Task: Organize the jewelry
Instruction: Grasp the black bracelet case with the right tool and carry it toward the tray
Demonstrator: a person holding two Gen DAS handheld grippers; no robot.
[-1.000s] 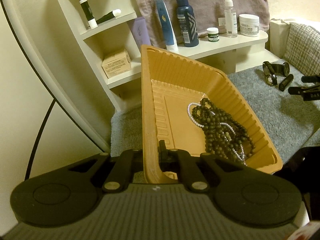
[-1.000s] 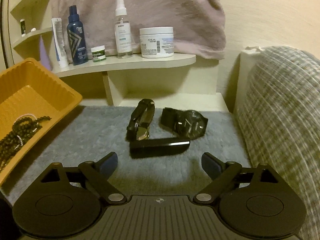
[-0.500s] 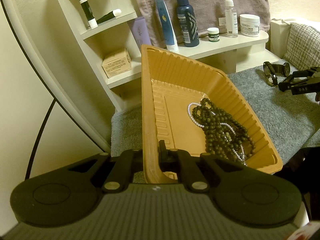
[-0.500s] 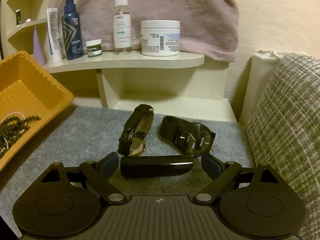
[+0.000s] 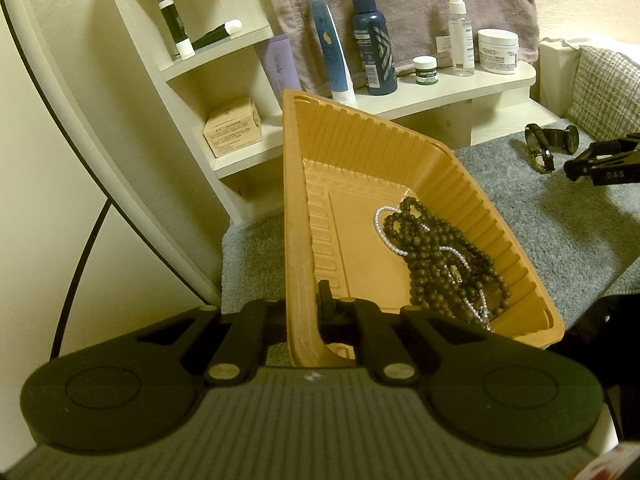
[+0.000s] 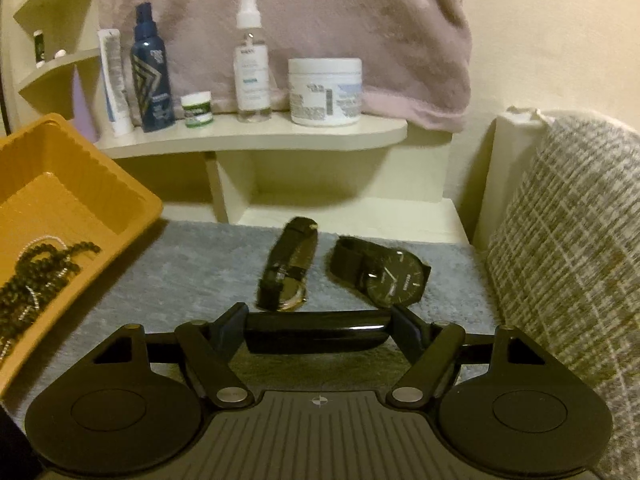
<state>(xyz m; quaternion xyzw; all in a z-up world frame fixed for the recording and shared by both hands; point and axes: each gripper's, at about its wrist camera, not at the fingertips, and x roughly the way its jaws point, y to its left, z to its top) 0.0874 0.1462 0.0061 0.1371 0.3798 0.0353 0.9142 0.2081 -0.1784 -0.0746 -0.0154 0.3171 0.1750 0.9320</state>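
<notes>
- Orange plastic tray (image 5: pixel 360 152) is tipped up on the grey mat (image 5: pixel 560 232), with the left gripper (image 5: pixel 304 312) clamped on its near rim; a dark bead necklace (image 5: pixel 440 256) and a thin pearl strand (image 5: pixel 384 232) lie pooled in its low corner.
- Right gripper (image 6: pixel 316 330) has its jaws spread wide, one at each end of a glossy black bar-shaped case (image 6: pixel 316 334); whether they already press on it, I cannot tell.
- Doing this step well, as I judge it: close squarely on the two ends, since the case looks smooth and may slip or swing when held lengthwise, then lift level and carry it left to the tray, which the left gripper should hold steady so the beads do not slide.
- Two watches wait just beyond on the mat: a strap watch lying on its side (image 6: pixel 286 268) and a black dial watch (image 6: pixel 392 278), close together but apart.
- Hard to make out: what the case contains, its underside, the side-lying watch's face, and the tray's near left corner behind the left gripper.
</notes>
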